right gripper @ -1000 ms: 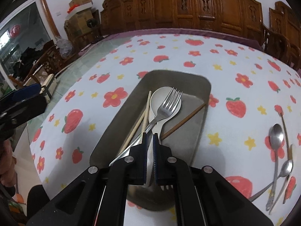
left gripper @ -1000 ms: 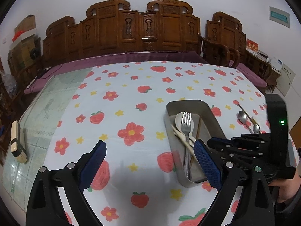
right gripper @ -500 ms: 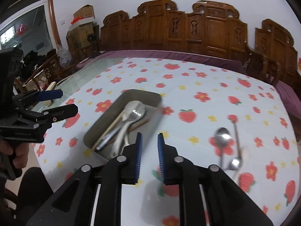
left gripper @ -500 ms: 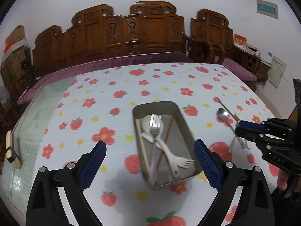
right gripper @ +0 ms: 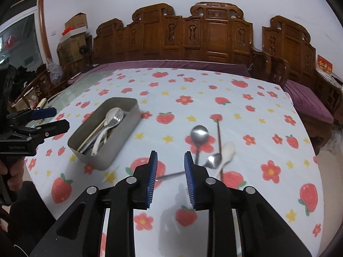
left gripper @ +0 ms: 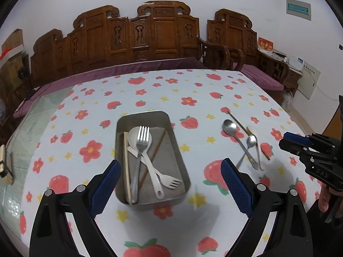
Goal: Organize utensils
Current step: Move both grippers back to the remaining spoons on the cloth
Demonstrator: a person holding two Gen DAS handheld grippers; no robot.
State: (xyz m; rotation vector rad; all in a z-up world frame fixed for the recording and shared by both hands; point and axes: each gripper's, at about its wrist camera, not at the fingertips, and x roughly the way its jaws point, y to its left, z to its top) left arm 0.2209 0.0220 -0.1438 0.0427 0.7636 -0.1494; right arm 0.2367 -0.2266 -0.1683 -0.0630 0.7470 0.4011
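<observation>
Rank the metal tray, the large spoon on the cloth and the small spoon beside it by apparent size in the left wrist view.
1. Metal tray, clearly largest.
2. Large spoon.
3. Small spoon, smaller bowl; it lies beside the large spoon, so nearness hardly matters.

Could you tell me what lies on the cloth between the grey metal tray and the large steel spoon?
Only bare strawberry-print tablecloth lies between the grey metal tray and the large steel spoon, seen in the left wrist view.

I see a grey metal tray [left gripper: 175,141] at centre frame holding a steel fork [left gripper: 140,147], chopsticks [left gripper: 127,165] and white utensils; loose spoons [left gripper: 233,131] lie crossed at right.
</observation>
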